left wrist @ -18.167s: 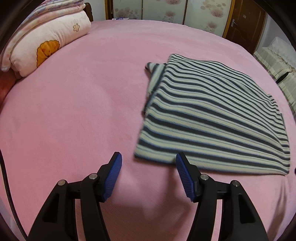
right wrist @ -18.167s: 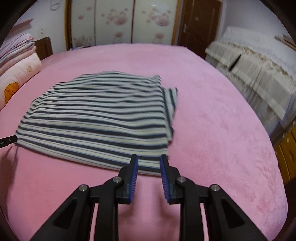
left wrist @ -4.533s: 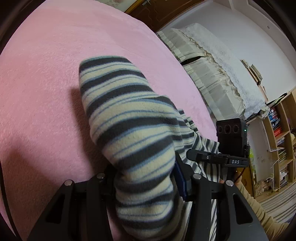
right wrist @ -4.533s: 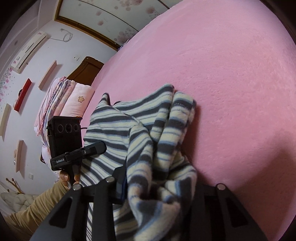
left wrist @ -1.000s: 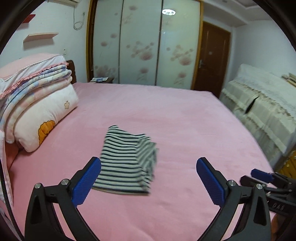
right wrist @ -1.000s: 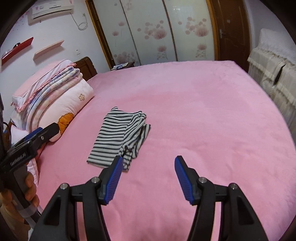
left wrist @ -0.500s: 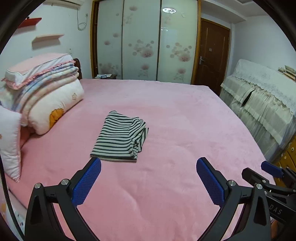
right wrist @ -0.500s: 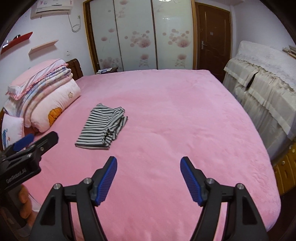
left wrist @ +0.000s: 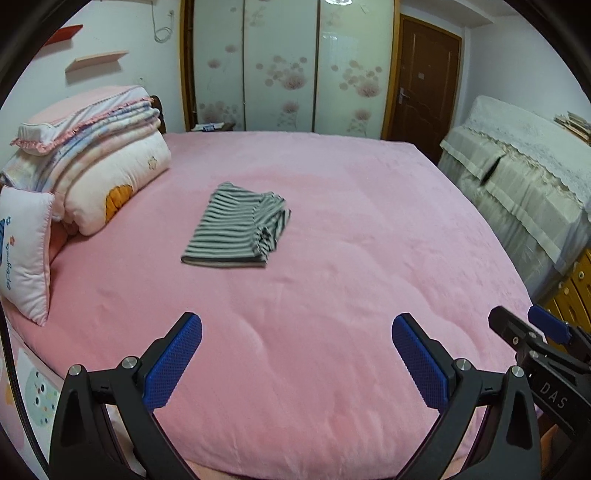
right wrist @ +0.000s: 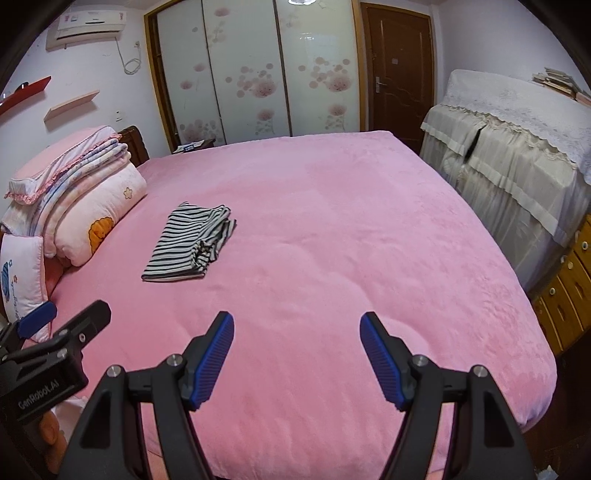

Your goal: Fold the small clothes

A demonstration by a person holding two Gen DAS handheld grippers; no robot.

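We hold our left gripper (left wrist: 297, 354) and right gripper (right wrist: 297, 356) spread wide and empty, the folded striped garment (left wrist: 236, 230) lying well beyond our jaws, left of centre.

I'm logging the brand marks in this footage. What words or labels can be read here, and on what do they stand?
"DAS": on the right gripper body, seen from the left wrist view.
"GenRobot.AI": on the left gripper body, seen from the right wrist view.
Script on the small pillow: too blurred to read.
Air conditioner label: too small to read.
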